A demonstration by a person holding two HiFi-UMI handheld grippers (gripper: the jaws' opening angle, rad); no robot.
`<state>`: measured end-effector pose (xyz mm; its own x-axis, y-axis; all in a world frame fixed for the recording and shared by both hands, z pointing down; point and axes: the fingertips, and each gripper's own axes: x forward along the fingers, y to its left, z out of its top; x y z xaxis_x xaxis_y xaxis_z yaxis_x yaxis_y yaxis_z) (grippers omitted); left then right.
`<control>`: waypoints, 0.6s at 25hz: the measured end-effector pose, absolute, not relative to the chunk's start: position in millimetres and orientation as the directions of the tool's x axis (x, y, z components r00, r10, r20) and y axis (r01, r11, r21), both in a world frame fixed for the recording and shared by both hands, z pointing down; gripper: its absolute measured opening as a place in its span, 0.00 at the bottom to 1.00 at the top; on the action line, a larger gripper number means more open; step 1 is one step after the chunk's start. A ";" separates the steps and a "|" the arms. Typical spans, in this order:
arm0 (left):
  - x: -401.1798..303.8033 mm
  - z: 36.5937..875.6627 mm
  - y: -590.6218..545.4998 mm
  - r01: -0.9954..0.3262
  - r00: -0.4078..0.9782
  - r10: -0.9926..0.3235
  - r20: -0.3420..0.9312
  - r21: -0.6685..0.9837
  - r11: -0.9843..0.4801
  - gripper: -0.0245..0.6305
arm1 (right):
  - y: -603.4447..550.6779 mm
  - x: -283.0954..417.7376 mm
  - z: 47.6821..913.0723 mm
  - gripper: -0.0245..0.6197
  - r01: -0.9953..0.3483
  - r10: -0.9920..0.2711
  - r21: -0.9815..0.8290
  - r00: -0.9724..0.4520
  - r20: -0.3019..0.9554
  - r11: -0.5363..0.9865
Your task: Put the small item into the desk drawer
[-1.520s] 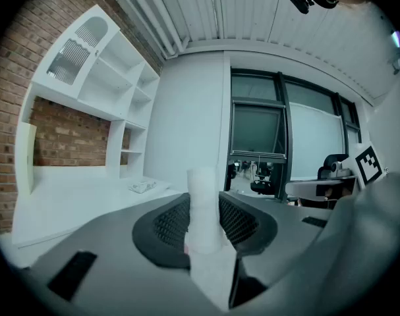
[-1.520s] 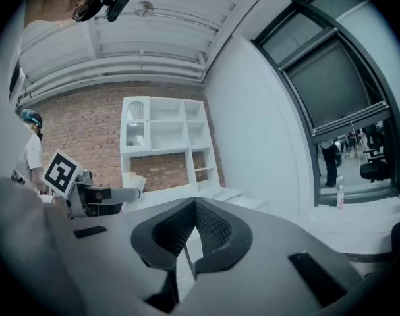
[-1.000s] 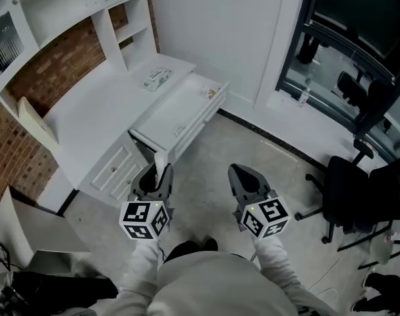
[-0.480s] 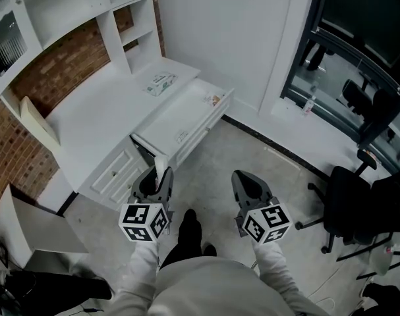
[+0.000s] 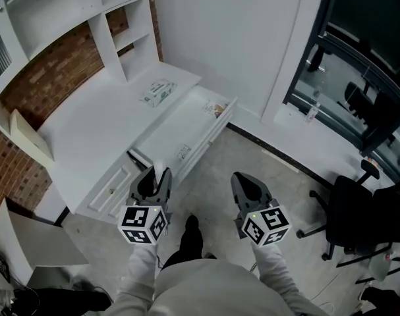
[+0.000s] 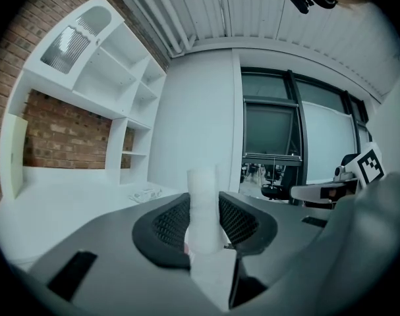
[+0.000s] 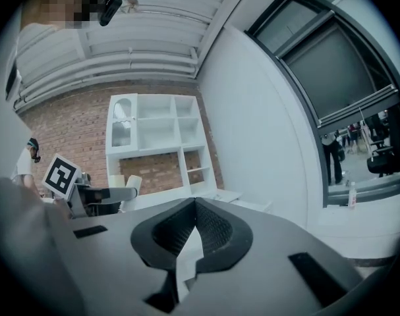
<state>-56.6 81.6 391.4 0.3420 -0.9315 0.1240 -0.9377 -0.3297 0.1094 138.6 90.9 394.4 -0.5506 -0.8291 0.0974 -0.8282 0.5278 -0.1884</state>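
Note:
My left gripper (image 5: 153, 182) hovers over the floor just short of the desk's front, shut on a small white cylinder (image 6: 203, 209) that stands upright between its pads. The cylinder's tip (image 5: 159, 170) shows above the jaws in the head view. The white desk drawer (image 5: 181, 125) stands pulled out ahead of that gripper, with a small packet (image 5: 216, 108) at its far end and another bit (image 5: 184, 153) near its front. My right gripper (image 5: 246, 189) hangs level with the left one, to its right, shut and empty (image 7: 194, 206).
The white desk (image 5: 81, 127) carries a flat packet (image 5: 157, 92) and a shelf unit (image 5: 68, 18) against a brick wall. A cream board (image 5: 25, 135) leans at the desk's left. A black office chair (image 5: 350, 210) stands at the right by the window. My shoe (image 5: 192, 228) is on the floor.
The desk and open drawer have slid lower and nearer in the head view as I step forward. A shoe has come into view. Both grippers keep their places and grips.

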 end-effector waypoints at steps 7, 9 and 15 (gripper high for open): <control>-85.1 395.9 9.1 -0.934 0.352 -0.926 0.137 0.111 -0.338 0.25 | 18.0 107.9 393.0 0.08 -0.833 -0.832 -0.190 -0.545 0.107 0.520; -93.9 396.2 -9.2 -0.933 0.356 -0.924 0.137 0.119 -0.341 0.25 | -0.4 98.6 392.3 0.08 -0.834 -0.832 -0.189 -0.543 0.113 0.518; -119.4 400.3 -60.1 -0.926 0.370 -0.918 0.141 0.139 -0.352 0.25 | -50.0 71.2 390.5 0.08 -0.841 -0.837 -0.180 -0.534 0.118 0.511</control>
<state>-119.4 -60.1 400.3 0.3699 -0.9183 0.1410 -0.9258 -0.3516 0.1391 71.2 -50.0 390.5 -0.5341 -0.8372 0.1179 -0.8406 0.5110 -0.1797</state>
